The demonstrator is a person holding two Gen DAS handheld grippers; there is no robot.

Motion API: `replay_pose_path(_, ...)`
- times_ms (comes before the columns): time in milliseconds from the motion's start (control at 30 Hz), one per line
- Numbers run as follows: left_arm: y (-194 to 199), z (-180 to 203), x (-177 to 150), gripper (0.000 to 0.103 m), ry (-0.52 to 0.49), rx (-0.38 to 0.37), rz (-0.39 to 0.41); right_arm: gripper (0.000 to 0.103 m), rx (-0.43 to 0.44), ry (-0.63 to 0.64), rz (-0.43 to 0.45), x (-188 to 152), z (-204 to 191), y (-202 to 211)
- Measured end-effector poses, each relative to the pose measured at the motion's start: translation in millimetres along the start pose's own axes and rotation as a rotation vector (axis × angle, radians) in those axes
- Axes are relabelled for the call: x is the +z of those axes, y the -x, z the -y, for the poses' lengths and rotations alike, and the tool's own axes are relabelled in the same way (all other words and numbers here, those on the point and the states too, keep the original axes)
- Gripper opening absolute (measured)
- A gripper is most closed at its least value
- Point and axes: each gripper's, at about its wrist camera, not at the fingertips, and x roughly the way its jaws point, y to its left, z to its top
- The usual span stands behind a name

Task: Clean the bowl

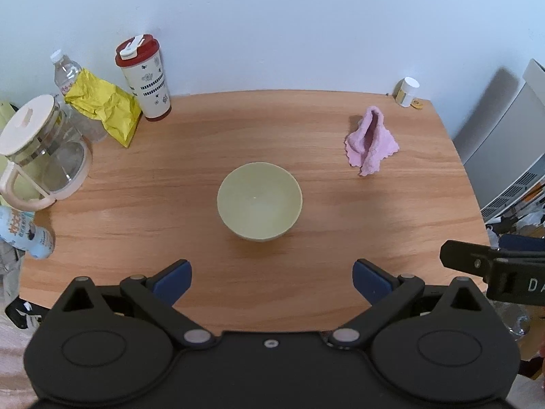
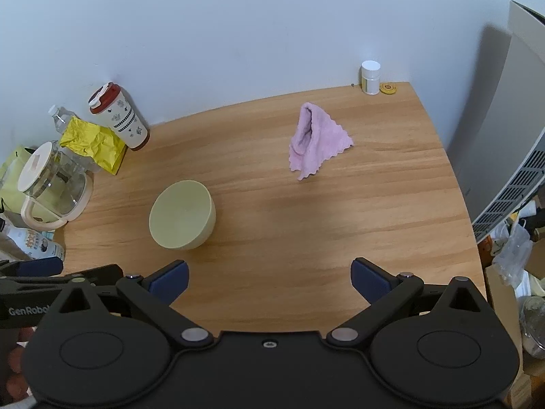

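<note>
While the pale green bowl sits upright near the middle of the wooden table, nothing touches it; its inside looks bare. From the left wrist view the bowl lies at twelve o'clock, straight ahead of the left gripper, whose blue-padded fingers are spread wide with only table between them. From the right wrist view the bowl lies at about ten o'clock of the right gripper, which is likewise spread wide and holds nothing.

A pink cloth stands in a crumpled peak at about two o'clock from the bowl, well apart from it, and at about twelve o'clock ahead of the right gripper. Farther out, in the far right corner of the table, a small white-capped bottle stands against the wall with a small yellow disc just beside it.

Along the left edge, from ten to nine o'clock of the bowl, stand a red-lidded tumbler, a crumpled yellow bag leaning in front of a clear water bottle, and a glass pitcher with a white lid.
</note>
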Motion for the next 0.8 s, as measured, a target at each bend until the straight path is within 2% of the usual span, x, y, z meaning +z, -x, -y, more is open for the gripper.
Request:
replay_pose_path(333,1,-3,-5,0.103,0.007,0.007,0.022,0.103,-0.001,-0.017,-0.004,4,-7,-1)
replay_pose_path(800,-7,-15,3,0.103,0.042,0.011,-0.01,0.103,-0.017,-0.047,-0.02,10,-11,-6)
